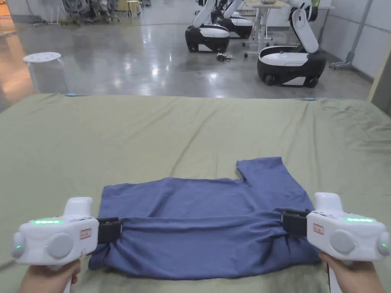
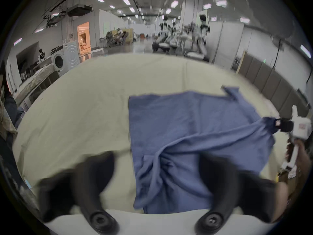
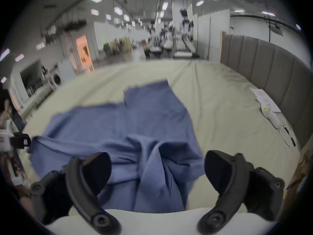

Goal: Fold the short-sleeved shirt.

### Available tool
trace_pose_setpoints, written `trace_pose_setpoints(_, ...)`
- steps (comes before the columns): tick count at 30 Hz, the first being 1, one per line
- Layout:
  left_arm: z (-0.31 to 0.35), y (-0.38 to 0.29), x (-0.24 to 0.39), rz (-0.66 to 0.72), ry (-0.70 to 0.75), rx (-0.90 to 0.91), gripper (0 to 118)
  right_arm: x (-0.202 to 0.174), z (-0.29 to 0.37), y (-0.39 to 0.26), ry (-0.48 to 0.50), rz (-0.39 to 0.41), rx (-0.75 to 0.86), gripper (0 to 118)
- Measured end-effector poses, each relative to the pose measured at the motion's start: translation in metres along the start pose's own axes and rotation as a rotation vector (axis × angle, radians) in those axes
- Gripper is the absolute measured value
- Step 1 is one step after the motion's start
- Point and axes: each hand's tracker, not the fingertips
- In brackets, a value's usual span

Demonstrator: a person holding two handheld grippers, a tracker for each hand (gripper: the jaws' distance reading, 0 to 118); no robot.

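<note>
both gripper labels unreadable; left gripper, right gripper flank blue shirt.

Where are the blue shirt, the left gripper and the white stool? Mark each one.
blue shirt (image 1: 198,198): head view, flat upper layer of the cloth.
left gripper (image 1: 114,230): head view, black jaw tips at the shirt's left edge.
white stool (image 1: 42,57): head view, round seat top.

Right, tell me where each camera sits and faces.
Head view: above the bed's edge, down over the shirt; left gripper, right gripper, left hand, right hand show.
Left gripper view: on the left gripper, facing over the shirt toward the hall; own jaws show.
Right gripper view: likewise, from the right.
All share the shirt.
</note>
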Motion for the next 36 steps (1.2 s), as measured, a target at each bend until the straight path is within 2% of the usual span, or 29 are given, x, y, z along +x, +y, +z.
trace_pose_setpoints(1,0.02,0.002,-0.003,0.015,-0.054,0.052,117,0.004,0.019,0.004,0.053,-0.036,0.022,112)
trace_pose_setpoints(3,0.075,0.005,0.002,0.02,-0.09,0.184,113,0.016,0.055,0.012,0.125,-0.078,0.064,113)
trace_pose_setpoints(5,0.136,-0.001,0.013,-0.073,-0.05,0.282,114,0.019,0.112,0.01,0.142,-0.056,0.206,115)
trace_pose_setpoints(7,0.191,-0.016,0.027,-0.117,-0.014,0.415,113,0.017,0.159,0.002,0.088,0.016,0.315,118)
trace_pose_setpoints(9,0.234,-0.042,0.037,-0.14,-0.005,0.571,113,0.015,0.202,-0.019,0.047,0.088,0.428,116)
trace_pose_setpoints(10,0.247,-0.053,0.041,-0.153,-0.003,0.602,113,0.012,0.22,-0.034,-0.005,0.105,0.511,110)
trace_pose_setpoints(11,0.255,-0.061,0.046,-0.153,-0.004,0.607,110,0.009,0.23,-0.047,-0.049,0.117,0.581,98)
trace_pose_setpoints(12,0.256,-0.071,0.046,-0.149,-0.002,0.589,84,0.007,0.238,-0.056,-0.082,0.122,0.593,55)
trace_pose_setpoints(13,0.255,-0.077,0.046,-0.151,0.004,0.567,22,0.005,0.241,-0.061,-0.097,0.116,0.566,6)
trace_pose_setpoints(14,0.253,-0.079,0.048,-0.135,0.001,0.521,0,0.005,0.243,-0.064,-0.098,0.095,0.54,0)
trace_pose_setpoints(15,0.247,-0.08,0.05,-0.111,0.032,0.465,0,0.008,0.235,-0.068,-0.078,0.077,0.494,0)
trace_pose_setpoints(16,0.242,-0.082,0.051,-0.122,0.018,0.445,0,0.018,0.231,-0.071,-0.077,0.006,0.509,0)
trace_pose_setpoints(18,0.215,-0.088,0.042,-0.17,-0.004,0.373,0,0.027,0.221,-0.07,-0.046,-0.05,0.475,0)
trace_pose_setpoints(19,0.205,-0.088,0.042,-0.176,-0.001,0.363,0,0.02,0.24,-0.066,-0.045,-0.048,0.507,0)
trace_pose_setpoints(22,0.165,-0.084,0.026,-0.133,-0.032,0.255,0,0.02,0.24,-0.066,-0.052,-0.033,0.514,0)
trace_pose_setpoints(24,0.139,-0.076,0.015,-0.078,-0.069,0.17,0,0.019,0.248,-0.062,-0.055,-0.02,0.523,0)
trace_pose_setpoints(26,0.11,-0.065,0.004,0.035,-0.061,0.06,0,0.019,0.249,-0.059,-0.044,-0.017,0.519,0)
trace_pose_setpoints(27,0.097,-0.059,0.0,0.056,-0.05,0.001,9,0.018,0.249,-0.057,-0.045,-0.013,0.518,0)
trace_pose_setpoints(28,0.083,-0.057,-0.004,0.048,-0.054,-0.022,9,0.017,0.25,-0.058,-0.045,-0.01,0.517,0)
trace_pose_setpoints(29,0.068,-0.058,-0.002,0.031,-0.031,-0.048,14,0.016,0.251,-0.059,-0.043,-0.009,0.517,0)
trace_pose_setpoints(30,0.056,-0.059,0.002,0.037,-0.036,-0.105,32,0.015,0.252,-0.06,-0.04,-0.013,0.516,0)
trace_pose_setpoints(32,0.032,-0.057,0.004,-0.03,-0.005,-0.167,103,0.016,0.249,-0.055,-0.033,-0.02,0.508,0)
trace_pose_setpoints(33,0.03,-0.061,0.008,-0.04,0.004,-0.183,117,0.014,0.249,-0.056,-0.035,-0.02,0.505,0)
trace_pose_setpoints(34,0.027,-0.052,0.006,-0.068,0.032,-0.103,113,0.013,0.249,-0.058,-0.038,-0.02,0.503,0)
trace_pose_setpoints(36,0.021,-0.05,0.009,-0.032,-0.011,-0.08,113,0.015,0.245,-0.055,-0.042,-0.016,0.489,0)
